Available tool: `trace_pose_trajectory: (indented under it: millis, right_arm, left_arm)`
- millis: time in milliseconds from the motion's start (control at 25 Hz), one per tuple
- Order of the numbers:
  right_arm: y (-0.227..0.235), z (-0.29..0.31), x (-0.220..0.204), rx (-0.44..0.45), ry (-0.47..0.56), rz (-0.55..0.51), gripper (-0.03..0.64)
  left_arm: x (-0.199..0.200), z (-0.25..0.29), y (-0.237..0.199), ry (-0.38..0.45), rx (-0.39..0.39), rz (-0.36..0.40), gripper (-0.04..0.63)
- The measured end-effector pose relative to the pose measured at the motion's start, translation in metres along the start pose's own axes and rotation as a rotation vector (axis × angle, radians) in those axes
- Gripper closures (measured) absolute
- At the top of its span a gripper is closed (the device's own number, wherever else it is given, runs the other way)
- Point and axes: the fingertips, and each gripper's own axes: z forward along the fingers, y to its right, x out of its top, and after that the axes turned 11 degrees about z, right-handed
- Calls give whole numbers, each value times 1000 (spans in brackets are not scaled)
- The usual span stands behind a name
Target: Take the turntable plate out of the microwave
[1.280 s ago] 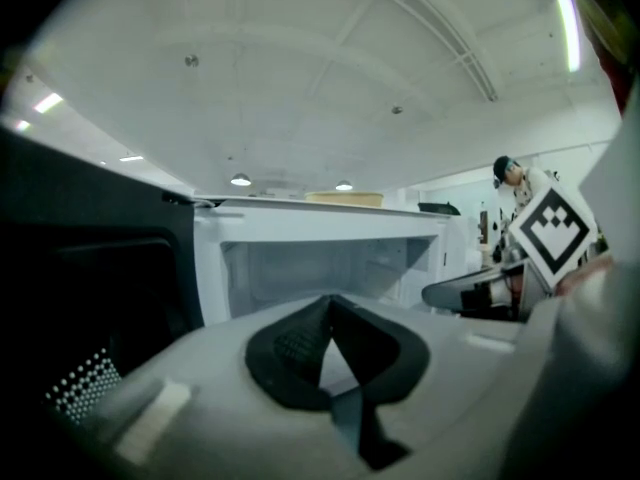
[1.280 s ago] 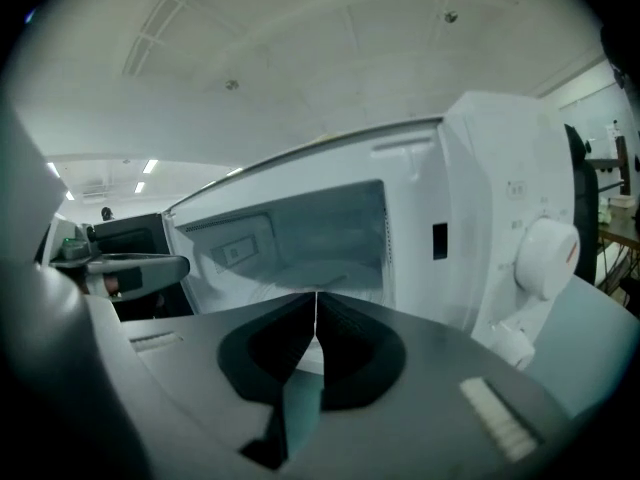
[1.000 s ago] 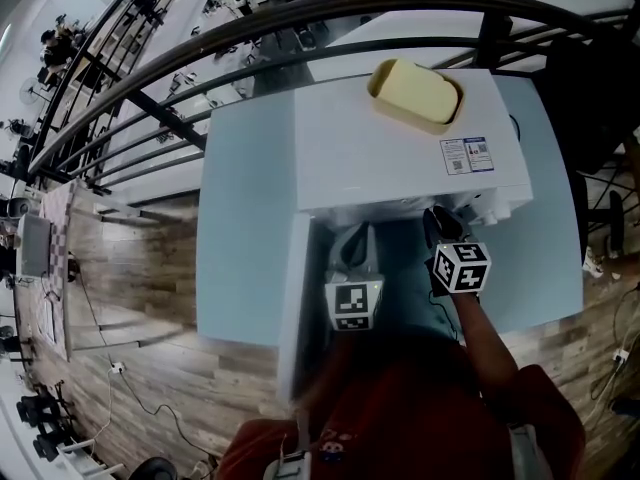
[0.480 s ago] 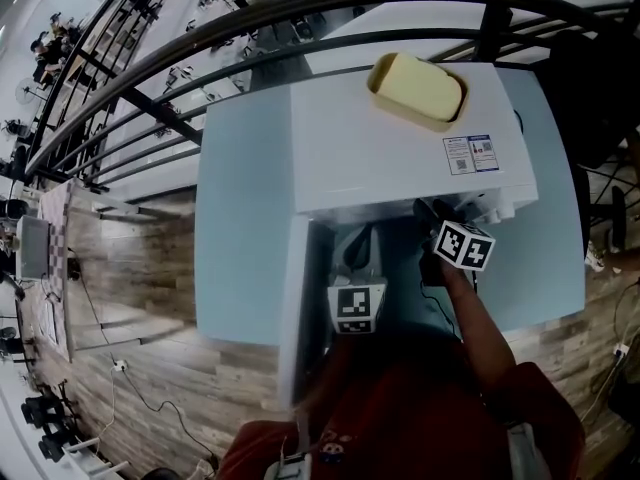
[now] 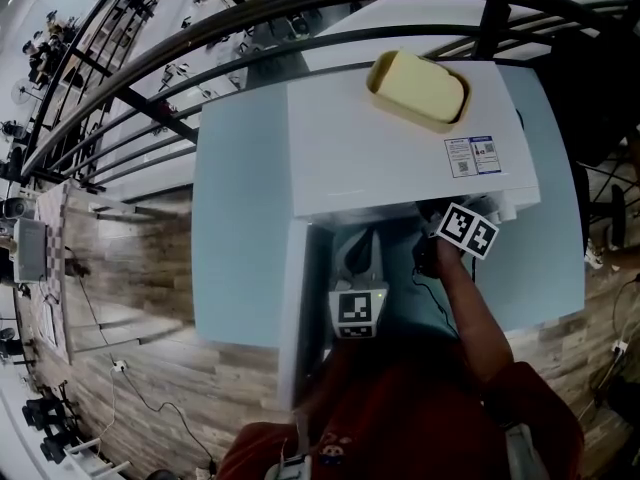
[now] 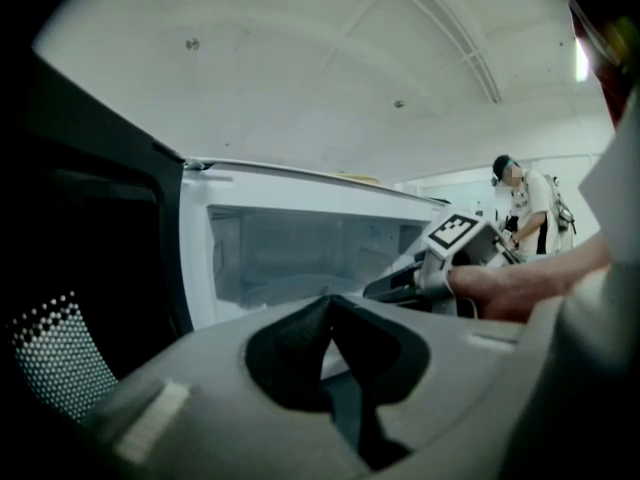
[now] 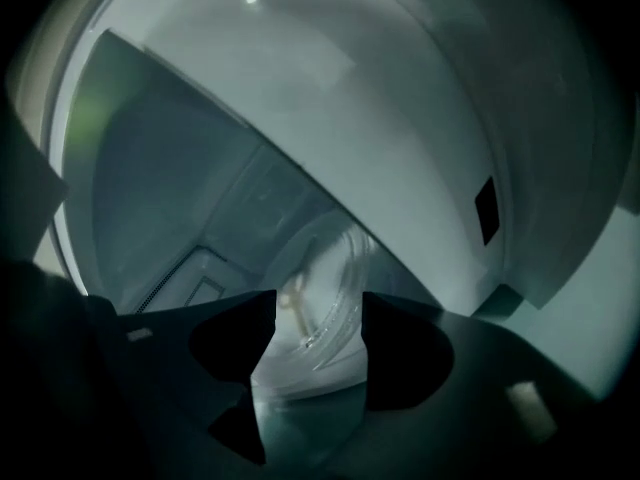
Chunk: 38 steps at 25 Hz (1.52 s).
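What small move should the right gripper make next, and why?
Probably ease the right gripper forward until the rim of the clear round glass turntable plate sits between its jaws. They have just been opening and stand apart; the plate shows in their gap, untouched, inside the white microwave.

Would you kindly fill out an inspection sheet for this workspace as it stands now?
Surface: pale blue table, carrying the microwave.
Job's things: white microwave, its door swung open to the left; glass plate lying inside it.
Clutter: yellow dish on the microwave's top.
Grippers: left claw shut and empty, held before the opening; right claw open, its jaws just opened wider, reaching into the microwave with the plate showing through the gap, not gripped.
Cables: floor cable to the table's left.
Surroundings: black railing, wood floor, a person standing in the background.
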Motion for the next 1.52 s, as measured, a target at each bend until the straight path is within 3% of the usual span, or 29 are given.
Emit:
trace_pose_trajectory:
  millis: [160, 480, 680, 840, 1520]
  right_arm:
    - [-4, 3, 1, 27, -6, 96, 364]
    - [-12, 12, 0, 169, -40, 332, 368]
    - [-9, 15, -3, 150, -35, 324, 441]
    - [3, 11, -6, 125, -23, 330, 591]
    - [22, -15, -24, 143, 28, 393, 600]
  left_arm:
    - [-2, 1, 1, -9, -4, -14, 597]
    - [-3, 2, 4, -12, -13, -25, 597]
    - [-5, 3, 1, -16, -9, -40, 597]
    - [-6, 2, 3, -19, -9, -41, 597]
    - [-5, -8, 2, -9, 3, -39, 597]
